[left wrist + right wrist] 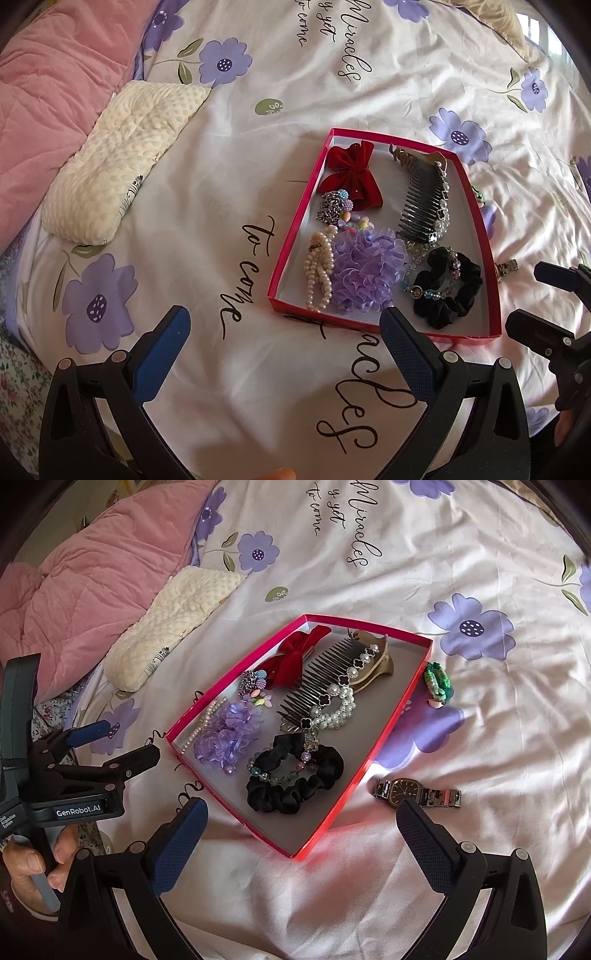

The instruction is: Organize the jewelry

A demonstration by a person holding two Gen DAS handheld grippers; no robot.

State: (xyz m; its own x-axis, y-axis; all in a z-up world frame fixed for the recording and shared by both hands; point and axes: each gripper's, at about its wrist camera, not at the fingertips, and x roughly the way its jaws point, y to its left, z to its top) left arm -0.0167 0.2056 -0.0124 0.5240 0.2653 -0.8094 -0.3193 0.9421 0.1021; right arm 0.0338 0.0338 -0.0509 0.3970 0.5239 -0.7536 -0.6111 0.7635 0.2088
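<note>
A shallow red box lies on the bed holding a red velvet bow, a dark comb with pearls, a lilac ruffle scrunchie, a pearl bracelet, a black scrunchie with a bead bracelet on it, and small charms. Outside the box, to its right, lie a metal wristwatch and a green knitted piece. My left gripper is open and holds nothing, just before the box's near left corner. My right gripper is open and holds nothing; its right finger is close to the watch.
A floral white sheet covers the bed. A cream dotted pillow and a pink quilt lie at the left. A hand holds the left gripper's handle at the lower left of the right wrist view.
</note>
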